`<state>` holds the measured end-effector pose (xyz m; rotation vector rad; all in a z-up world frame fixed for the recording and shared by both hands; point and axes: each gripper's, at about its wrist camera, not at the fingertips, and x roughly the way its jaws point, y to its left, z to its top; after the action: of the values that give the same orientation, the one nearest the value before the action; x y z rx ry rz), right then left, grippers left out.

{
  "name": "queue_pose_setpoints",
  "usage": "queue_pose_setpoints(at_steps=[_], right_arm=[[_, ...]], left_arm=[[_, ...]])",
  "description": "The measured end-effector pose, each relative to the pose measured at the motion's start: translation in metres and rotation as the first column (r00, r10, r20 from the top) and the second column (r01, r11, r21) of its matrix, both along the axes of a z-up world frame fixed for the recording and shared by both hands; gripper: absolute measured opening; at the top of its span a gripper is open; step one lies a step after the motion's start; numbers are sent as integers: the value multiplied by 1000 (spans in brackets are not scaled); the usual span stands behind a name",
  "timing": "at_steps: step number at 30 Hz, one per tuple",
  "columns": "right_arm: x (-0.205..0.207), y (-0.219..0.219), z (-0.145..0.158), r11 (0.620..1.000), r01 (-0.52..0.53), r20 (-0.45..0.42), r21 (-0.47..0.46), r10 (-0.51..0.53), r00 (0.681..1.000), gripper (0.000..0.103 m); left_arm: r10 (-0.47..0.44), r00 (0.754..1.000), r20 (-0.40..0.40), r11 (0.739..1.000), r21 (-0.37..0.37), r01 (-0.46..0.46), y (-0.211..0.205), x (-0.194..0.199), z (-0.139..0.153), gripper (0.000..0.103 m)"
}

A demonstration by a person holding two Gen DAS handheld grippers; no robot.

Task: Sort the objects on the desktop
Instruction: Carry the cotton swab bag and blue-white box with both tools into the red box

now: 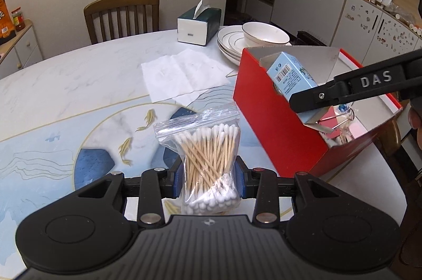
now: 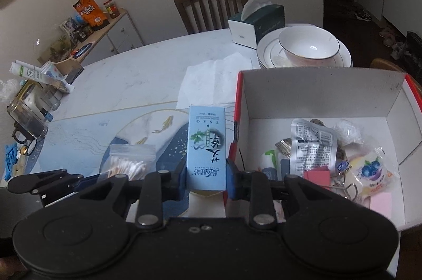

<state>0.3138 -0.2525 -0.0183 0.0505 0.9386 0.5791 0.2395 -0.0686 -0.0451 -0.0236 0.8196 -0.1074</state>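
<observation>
My left gripper is shut on a clear zip bag of cotton swabs, held upright above the patterned table mat. In the right wrist view that same bag shows at lower left. My right gripper is shut on a light blue carton, which hangs at the left wall of the red box. From the left wrist view the blue carton sits over the red box, with the right gripper's black finger across it. Inside the box lie several small packets and clips.
A green tissue box, stacked white plates with a bowl and an unfolded tissue lie behind the box. A wooden chair stands at the far table edge. Jars and cartons crowd the table's left end.
</observation>
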Motion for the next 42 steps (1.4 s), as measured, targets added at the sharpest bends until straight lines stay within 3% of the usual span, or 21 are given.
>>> queue_pose_setpoints(at_steps=[10,27,32,42], right_arm=[[14,-35,12,999,32,33,21,-33,999,28],[32,-137,-2,966,248,52,-75,-244,968,28],[34,-149,-10,957,264,48,-117,-260,964,29],[39,-157,-30,953,251,18,-170,-252,968,29]], left_arm=[[-25,999,29,1000,7,25,-20,17,16,37],[-203,978,52,979,37,201,-104,61,27,37],[-264,963,43,963,55,262,-133,75,23,37],[-301,954,-18,951,72,301,-163,111,7,37]])
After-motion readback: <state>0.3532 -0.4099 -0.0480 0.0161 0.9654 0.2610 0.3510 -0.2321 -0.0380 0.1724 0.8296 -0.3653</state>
